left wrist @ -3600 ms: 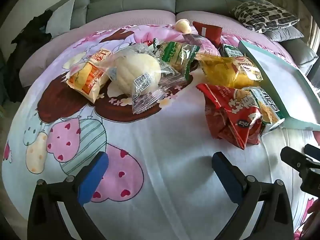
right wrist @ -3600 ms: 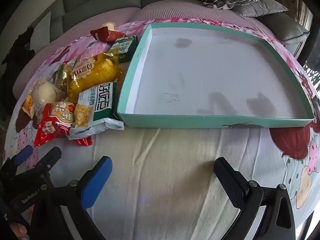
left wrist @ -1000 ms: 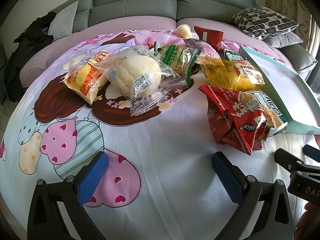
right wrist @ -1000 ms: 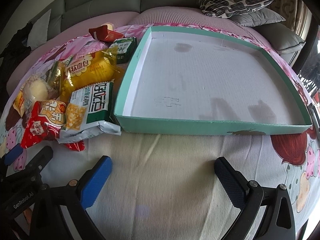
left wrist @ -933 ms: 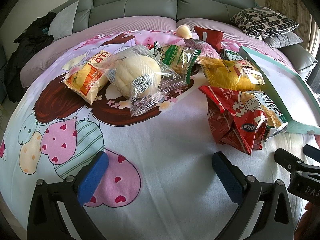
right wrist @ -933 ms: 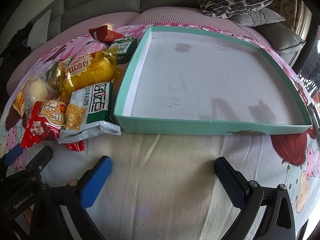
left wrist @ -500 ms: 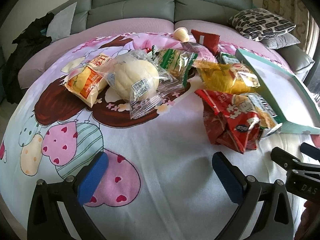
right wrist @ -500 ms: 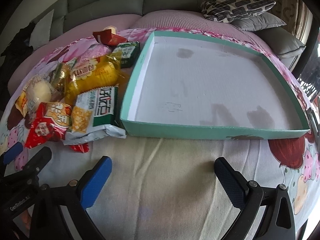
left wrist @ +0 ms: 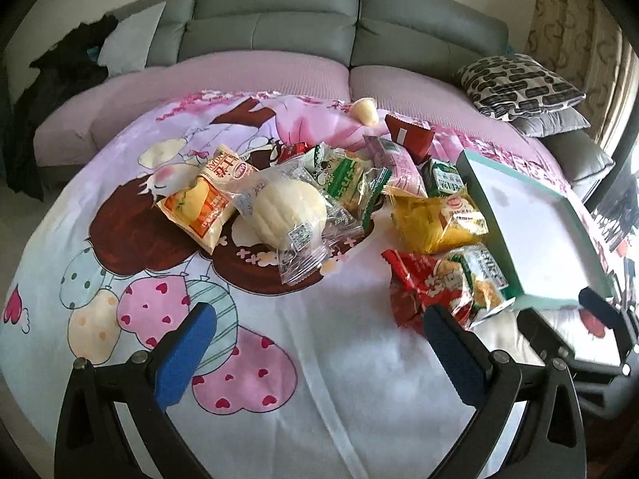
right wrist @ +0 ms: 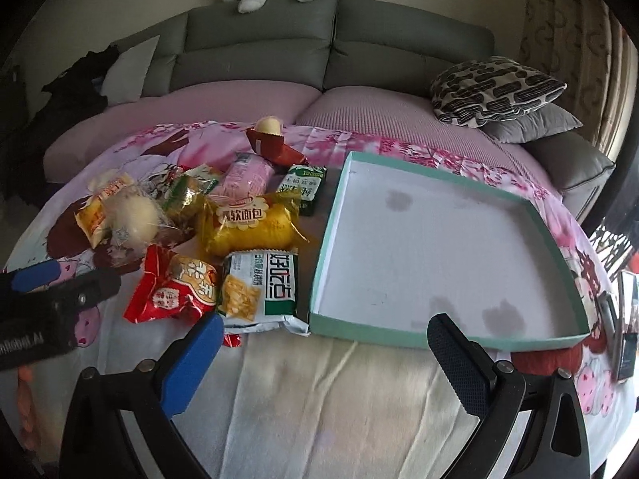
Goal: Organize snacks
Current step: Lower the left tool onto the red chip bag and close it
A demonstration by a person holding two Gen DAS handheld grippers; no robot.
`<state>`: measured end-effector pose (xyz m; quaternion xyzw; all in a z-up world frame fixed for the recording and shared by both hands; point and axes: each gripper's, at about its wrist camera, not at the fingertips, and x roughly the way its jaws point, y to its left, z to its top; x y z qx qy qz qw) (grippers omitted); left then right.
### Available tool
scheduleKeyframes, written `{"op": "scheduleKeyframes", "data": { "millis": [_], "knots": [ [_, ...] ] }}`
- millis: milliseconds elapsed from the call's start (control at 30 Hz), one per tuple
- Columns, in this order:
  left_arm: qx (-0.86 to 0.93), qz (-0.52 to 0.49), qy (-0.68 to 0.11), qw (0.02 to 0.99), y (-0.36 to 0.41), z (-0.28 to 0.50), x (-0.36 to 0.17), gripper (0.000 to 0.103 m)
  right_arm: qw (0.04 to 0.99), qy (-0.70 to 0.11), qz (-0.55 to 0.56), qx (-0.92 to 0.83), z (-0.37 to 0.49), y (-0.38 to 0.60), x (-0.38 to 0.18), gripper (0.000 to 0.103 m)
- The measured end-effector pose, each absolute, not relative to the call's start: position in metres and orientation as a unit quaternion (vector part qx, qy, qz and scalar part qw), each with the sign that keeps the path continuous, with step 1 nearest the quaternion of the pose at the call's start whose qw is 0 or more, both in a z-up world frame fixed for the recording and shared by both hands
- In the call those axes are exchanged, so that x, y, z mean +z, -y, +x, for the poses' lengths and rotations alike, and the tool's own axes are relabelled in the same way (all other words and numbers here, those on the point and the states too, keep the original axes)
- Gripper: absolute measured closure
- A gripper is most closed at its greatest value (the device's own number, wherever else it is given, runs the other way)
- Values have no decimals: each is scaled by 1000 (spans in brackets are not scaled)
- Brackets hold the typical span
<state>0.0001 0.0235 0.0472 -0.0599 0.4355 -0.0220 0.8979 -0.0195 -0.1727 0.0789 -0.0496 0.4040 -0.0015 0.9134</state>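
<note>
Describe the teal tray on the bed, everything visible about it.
The tray is a shallow, square-cornered box with a low teal rim and a white floor, apparently cardboard. It lies flat on the cartoon-print sheet, holding no snacks; a few grey smudges mark its floor. A green-and-white snack bag sits against its near left corner.

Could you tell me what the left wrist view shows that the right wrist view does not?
Only the left wrist view shows the open left gripper head-on and pink heart balloons printed on the sheet. Only the right wrist view shows the whole shallow teal cardboard tray, nothing in it, and the open right gripper. Both show the yellow bread packet and red crinkled snack bag.
</note>
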Motion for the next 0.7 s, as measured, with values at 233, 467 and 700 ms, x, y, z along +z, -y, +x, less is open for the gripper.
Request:
{"op": "scheduleKeyframes", "data": {
  "millis": [233,467,700],
  "knots": [
    [-34,-85,-464,881,-9,25,60,1,917,-397,-38,-29,-5,192,109,0],
    [-61,-106,-506,854,19,37,47,19,910,-411,26,-49,15,221,130,0],
    [-60,-142,-540,827,35,44,24,46,899,-431,55,-48,24,224,120,0]
  ]
}}
